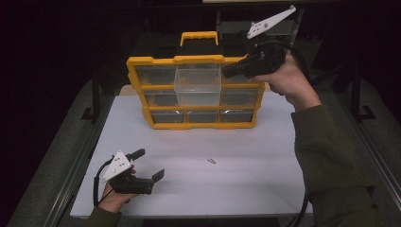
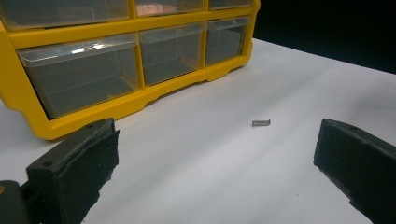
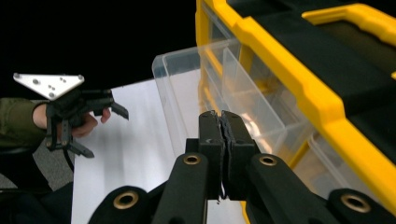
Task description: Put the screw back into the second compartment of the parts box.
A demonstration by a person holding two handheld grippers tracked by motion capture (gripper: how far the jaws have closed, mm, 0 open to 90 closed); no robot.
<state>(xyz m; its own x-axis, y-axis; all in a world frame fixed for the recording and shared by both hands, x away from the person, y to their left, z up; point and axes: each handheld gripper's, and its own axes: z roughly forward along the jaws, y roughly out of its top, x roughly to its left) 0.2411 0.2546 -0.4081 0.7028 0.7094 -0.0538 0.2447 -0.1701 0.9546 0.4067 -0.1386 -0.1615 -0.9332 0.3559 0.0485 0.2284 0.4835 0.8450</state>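
Right tongs point(image 1: 231, 71), jaws pressed together and empty, hover beside the clear drawer point(image 1: 197, 85) pulled out of the yellow organizer point(image 1: 142, 64); left tongs point(image 1: 150, 164) rest wide open near a small screw point(image 1: 211, 161) on the tabletop point(image 1: 246, 161).

We are holding our right gripper point(image 3: 220, 122) closed just beside the pulled-out clear drawer point(image 3: 187, 88) of the yellow organizer point(image 3: 299, 93).

High view: set above, faced forward and down over surface point(image 1: 246, 184). Left view: low, close to screw point(image 2: 261, 122). Right view: raised beside yellow organiser point(image 3: 299, 88). Shared throughout: organiser, surface.
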